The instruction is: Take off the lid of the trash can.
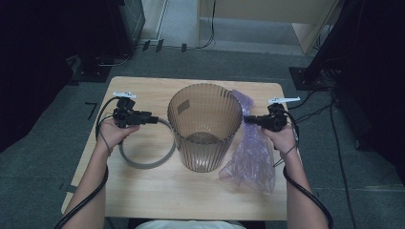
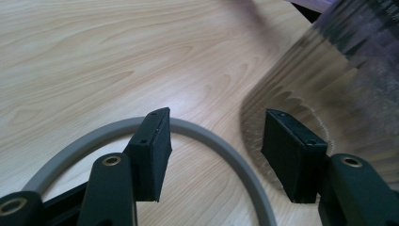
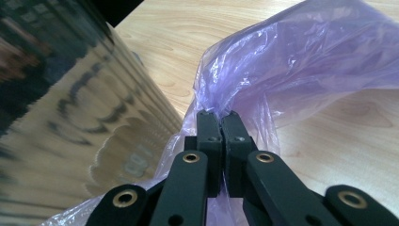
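Right hand-held gripper point(image 3: 221, 115) is clenching the purple plastic bag point(image 3: 301, 66): jaws pressed flat together with a fold of film pinched at the tips. In the high view I'm holding that hand-held gripper point(image 1: 248, 119) just right of the bin's rim, with the bag point(image 1: 250, 152) draping from the pinch down to the bench and lying crumpled against the bin's right side.

Left hand-held gripper point(image 2: 214, 150) is released: jaws standing wide apart, nothing between the pads. It's hovering over the grey ring point(image 2: 211, 139), which is lying flat on the bench point(image 2: 94, 61); the ring's arc is passing under both jaws. In the high view that hand-held gripper point(image 1: 155, 119) is pointing toward the bin, close to its left wall and not touching it, and the ring point(image 1: 143, 164) is sitting just left of the bin, near its base.

The ribbed, smoky translucent bin point(image 1: 205, 126) is standing upright mid-bench point(image 1: 191, 200), with nothing visible inside. A darker rectangular patch is showing on its inner wall near the rim; I can't tell if it's a label.

Writing: embossed marks are showing on the bin's base point(image 3: 136, 165) in the right gripper view, roughly three characters, too blurred to read reliably. No brand is legible anywhere.
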`<action>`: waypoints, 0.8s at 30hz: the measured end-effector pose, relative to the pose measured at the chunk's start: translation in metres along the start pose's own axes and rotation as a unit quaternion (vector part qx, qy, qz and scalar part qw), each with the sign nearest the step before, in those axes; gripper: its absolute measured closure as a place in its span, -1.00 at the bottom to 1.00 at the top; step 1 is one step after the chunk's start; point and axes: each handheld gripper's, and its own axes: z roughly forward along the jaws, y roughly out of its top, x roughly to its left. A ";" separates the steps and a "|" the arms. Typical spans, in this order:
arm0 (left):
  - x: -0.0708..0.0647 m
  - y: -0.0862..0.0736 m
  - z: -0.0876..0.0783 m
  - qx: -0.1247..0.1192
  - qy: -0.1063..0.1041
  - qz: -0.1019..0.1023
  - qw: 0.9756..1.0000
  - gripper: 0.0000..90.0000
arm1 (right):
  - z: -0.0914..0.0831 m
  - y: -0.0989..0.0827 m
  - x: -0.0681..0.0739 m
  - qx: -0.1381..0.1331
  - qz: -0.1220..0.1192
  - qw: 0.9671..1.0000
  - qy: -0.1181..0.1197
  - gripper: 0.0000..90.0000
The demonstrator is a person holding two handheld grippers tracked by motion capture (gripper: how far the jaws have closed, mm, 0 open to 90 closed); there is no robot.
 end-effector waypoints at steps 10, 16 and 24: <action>-0.006 0.019 0.004 -0.009 -0.007 0.006 1.000 -0.05 | -0.003 0.011 -0.004 0.000 0.004 1.000 0.014 0.98; -0.018 0.024 -0.001 -0.011 -0.018 0.007 1.000 -0.06 | -0.006 0.012 0.009 -0.001 -0.015 0.999 0.031 0.99; -0.038 0.031 -0.010 -0.006 -0.020 0.017 1.000 -0.09 | -0.016 0.013 0.016 -0.010 -0.022 0.999 0.039 0.98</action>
